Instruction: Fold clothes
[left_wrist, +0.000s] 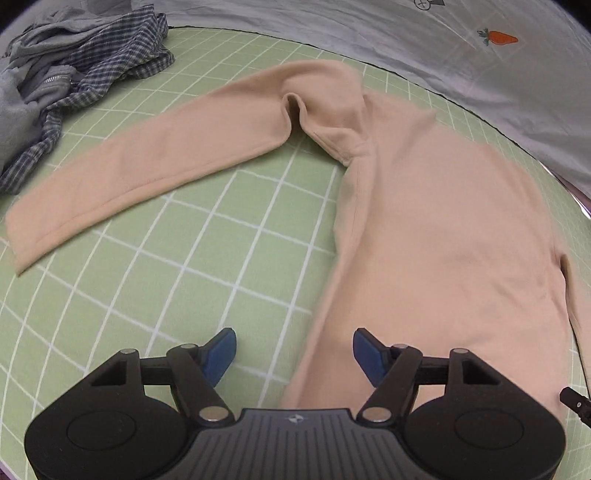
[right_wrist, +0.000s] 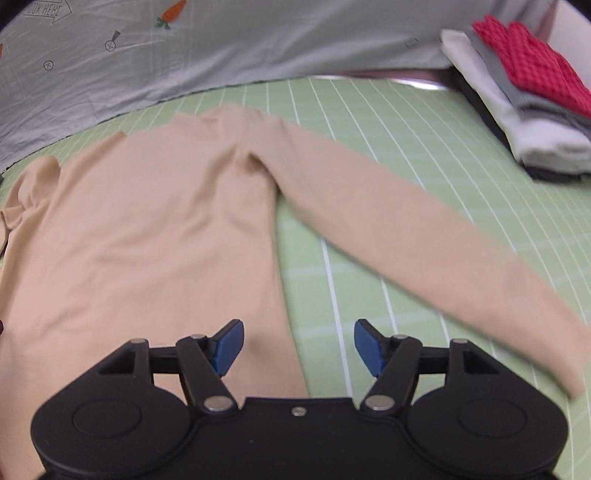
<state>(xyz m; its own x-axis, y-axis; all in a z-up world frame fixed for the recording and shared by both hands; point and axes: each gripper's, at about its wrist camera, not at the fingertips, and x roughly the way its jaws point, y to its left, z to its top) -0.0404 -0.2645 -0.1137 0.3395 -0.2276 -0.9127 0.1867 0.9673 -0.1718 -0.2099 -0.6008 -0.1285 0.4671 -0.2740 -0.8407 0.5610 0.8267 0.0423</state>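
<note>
Green gridded matting (left_wrist: 155, 280) covers the work surface, and on it a peach long-sleeved top (left_wrist: 436, 236) lies spread flat on its front or back — which, the pictures do not settle. Its body runs toward the cameras and both sleeves are thrown out to the sides, the left sleeve (left_wrist: 122, 177) angling away in the left wrist view, the right sleeve (right_wrist: 424, 236) doing the same in the right wrist view. That open, flattened layout looks deliberate: a garment has to be smoothed and squared before the first fold can be made cleanly.

Each claw hangs over a lower corner of the body. The left claw (left_wrist: 293, 354) stands about half open above the hem's left edge, nothing between its blue pads (left_wrist: 221, 352); the right claw (right_wrist: 298, 345) is likewise parted and empty, straddling the right side seam. Neither pad presses cloth.

Off to the far left sits a crumpled heap of checked and grey clothes (left_wrist: 74, 74) — probably waiting their turn. At the far right a neat stack of folded items (right_wrist: 524, 99) suggests finished work. A grey printed sheet (right_wrist: 184, 55) lies beyond.
</note>
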